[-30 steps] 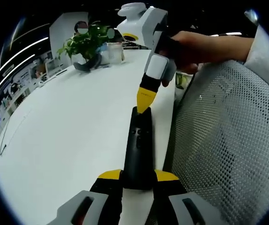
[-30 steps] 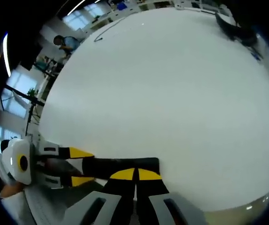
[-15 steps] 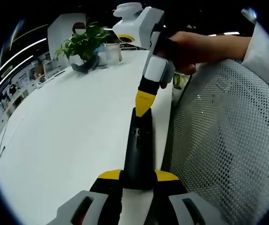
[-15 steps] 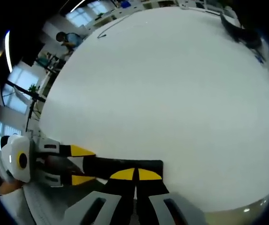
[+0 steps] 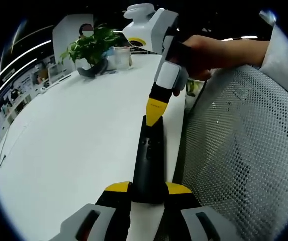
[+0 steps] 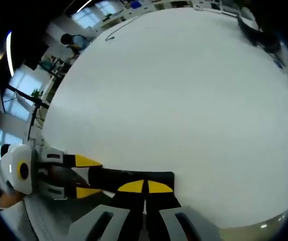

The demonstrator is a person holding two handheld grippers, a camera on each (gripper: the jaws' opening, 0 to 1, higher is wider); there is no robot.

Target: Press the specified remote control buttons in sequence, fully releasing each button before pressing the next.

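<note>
Left gripper (image 5: 148,190): jaws clamped on the near end of the black remote (image 5: 150,155), one yellow pad on each side. The remote lies flat on the white desk (image 5: 73,140), close to the edge by the mesh chair (image 5: 239,150), long axis pointing away from the left gripper.

Right gripper (image 5: 157,109): jaws closed together into a single yellow tip, holding nothing. The tip sits at the far end of the remote; contact or just above, I cannot tell. In the right gripper view the closed tip (image 6: 144,187) overlaps the remote (image 6: 133,176), with the left gripper (image 6: 81,176) gripping its other end.

My read: a button press or release at the top end is in progress.

To do it well:
- Keep the left clamp steady so the remote doesn't pivot or slide off the desk edge.
- Press straight down with the closed tip, centred on one button only.
- Lift fully clear before moving to the next button.
- Keep the remote inside both views.

Potted plant (image 5: 91,50) sits well apart at the far end.
</note>
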